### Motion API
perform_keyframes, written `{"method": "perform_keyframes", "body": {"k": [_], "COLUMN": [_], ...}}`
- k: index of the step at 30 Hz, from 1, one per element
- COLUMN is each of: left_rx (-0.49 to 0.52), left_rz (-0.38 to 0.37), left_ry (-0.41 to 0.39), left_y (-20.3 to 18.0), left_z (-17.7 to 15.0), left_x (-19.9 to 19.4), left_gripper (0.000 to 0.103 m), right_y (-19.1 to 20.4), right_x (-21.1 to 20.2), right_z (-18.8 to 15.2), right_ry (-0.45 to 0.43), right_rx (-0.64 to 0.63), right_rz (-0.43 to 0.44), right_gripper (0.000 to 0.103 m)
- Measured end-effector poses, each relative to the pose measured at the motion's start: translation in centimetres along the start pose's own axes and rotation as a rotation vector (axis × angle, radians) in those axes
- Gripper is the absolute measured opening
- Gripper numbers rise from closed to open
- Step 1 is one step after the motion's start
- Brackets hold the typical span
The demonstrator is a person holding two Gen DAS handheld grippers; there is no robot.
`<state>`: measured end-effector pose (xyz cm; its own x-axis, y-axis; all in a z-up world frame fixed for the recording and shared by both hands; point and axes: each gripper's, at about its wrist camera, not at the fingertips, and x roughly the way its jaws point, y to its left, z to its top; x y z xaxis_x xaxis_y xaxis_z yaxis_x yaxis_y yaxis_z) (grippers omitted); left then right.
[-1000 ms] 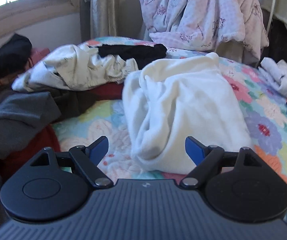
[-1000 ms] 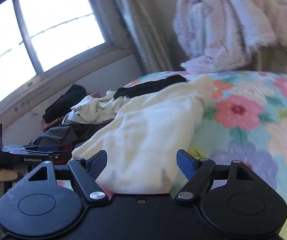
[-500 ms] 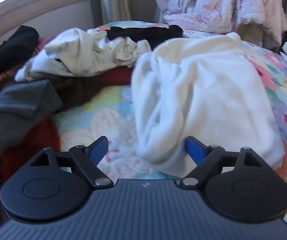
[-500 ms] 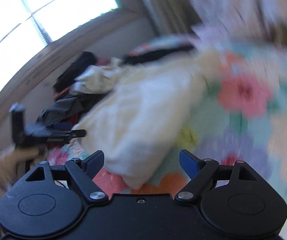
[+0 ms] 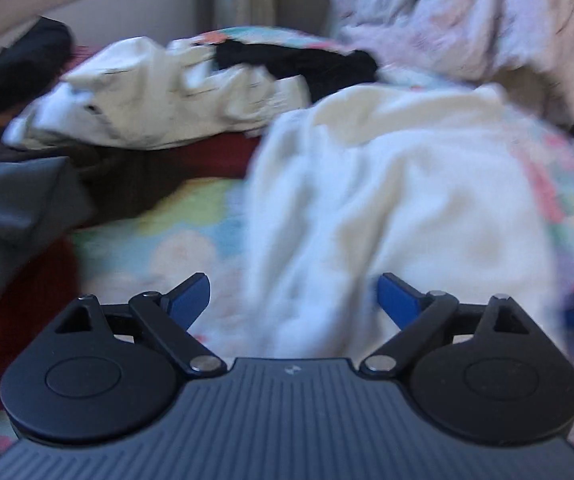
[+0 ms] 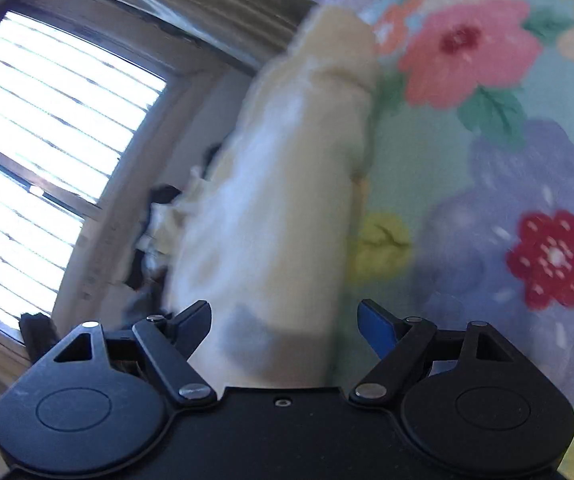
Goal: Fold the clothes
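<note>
Both hand-held grippers have their fingers spread apart, nothing between them. Your left hand-held gripper points at the near end of the cream garment, whose left side is bunched into ridges. Your right hand-held gripper is rolled hard over, sitting just off the same garment's near edge.

The garment lies on the bed, lengthwise away from you, on the floral quilt. It reads as a rough oblong: that fits either a part-folded piece or one just dropped there. I can't tell which, both views are motion-blurred.

Handling, my call:
- Looks like a thick, fleecy knit. Soft, no stiffness, light but bulky. It will sag and drape, not hold a crease.
- Not slippery, not fragile. Pads should bite fine on a fold of fabric.
- Pinch an edge or corner, not the flat middle. You'll likely grab several layers in the bunched left side, so take the smoother near corners, one per gripper.
- Keep the grab shallow or you could take the quilt with it.

Other clothes sit well clear on the far left: a white crumpled piece, a black one, a grey one.

Writing: none readable in either view.
</note>
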<state>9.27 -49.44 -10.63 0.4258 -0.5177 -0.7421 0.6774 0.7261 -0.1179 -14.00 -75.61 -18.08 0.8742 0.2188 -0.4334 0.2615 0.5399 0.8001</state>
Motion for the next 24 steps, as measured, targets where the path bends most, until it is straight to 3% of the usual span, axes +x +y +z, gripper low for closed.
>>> {"method": "perform_keyframes", "body": {"k": [2, 4, 6, 8, 10, 13, 17, 18, 19, 20, 21, 22, 24], "left_rx": [0.005, -0.060, -0.164, -0.262, -0.314, -0.361, -0.485, -0.476, -0.463, -0.450, -0.451, -0.453, -0.356], "left_rz": [-0.005, -0.068, -0.166, -0.271, -0.317, -0.383, -0.315, -0.310, -0.308, -0.305, -0.318, -0.331, -0.285], "left_ry": [0.016, 0.055, 0.106, 0.133, 0.117, 0.083, 0.070, 0.068, 0.065, 0.063, 0.055, 0.047, 0.035], "left_y": [0.1, 1.7, 4.0, 6.1, 6.9, 7.3, 6.3, 5.7, 5.1, 4.5, 4.3, 4.1, 2.5], "left_z": [0.2, 0.4, 0.1, -0.7, -1.7, -2.9, -3.1, -3.0, -2.8, -2.7, -2.5, -2.2, -1.4], "left_x": [0.5, 1.6, 3.2, 4.7, 5.8, 6.9, 6.8, 6.6, 6.4, 6.2, 5.9, 5.5, 4.3], "left_gripper": [0.093, 0.102, 0.103, 0.103, 0.103, 0.103, 0.103, 0.103, 0.094, 0.072, 0.063, 0.057, 0.052], "right_y": [-0.2, -0.3, -0.4, -1.1, -1.3, -0.7, 0.0, 0.3, 0.9, 1.5, 1.8, 1.6, 1.4], "right_x": [0.0, 0.5, 1.2, 2.1, 3.4, 5.4, 7.2, 7.5, 7.8, 8.1, 8.1, 7.9, 7.1], "right_z": [-0.1, 0.0, 0.2, 0.5, 1.7, 2.8, 2.4, 2.2, 2.0, 1.9, 1.7, 1.5, 1.5], "right_ry": [0.000, -0.002, -0.019, -0.028, -0.013, 0.030, 0.029, 0.034, 0.045, 0.057, 0.046, 0.020, -0.012], "right_rx": [0.013, 0.000, -0.039, 0.010, 0.070, 0.049, 0.024, 0.015, -0.014, -0.051, -0.061, -0.043, -0.020], "right_rz": [0.021, 0.020, -0.009, -0.009, -0.010, -0.008, 0.022, 0.035, 0.035, 0.030, 0.040, 0.060, 0.090], "right_gripper": [0.085, 0.085, 0.085, 0.085, 0.085, 0.086, 0.089, 0.090, 0.090, 0.088, 0.076, 0.069, 0.054]}}
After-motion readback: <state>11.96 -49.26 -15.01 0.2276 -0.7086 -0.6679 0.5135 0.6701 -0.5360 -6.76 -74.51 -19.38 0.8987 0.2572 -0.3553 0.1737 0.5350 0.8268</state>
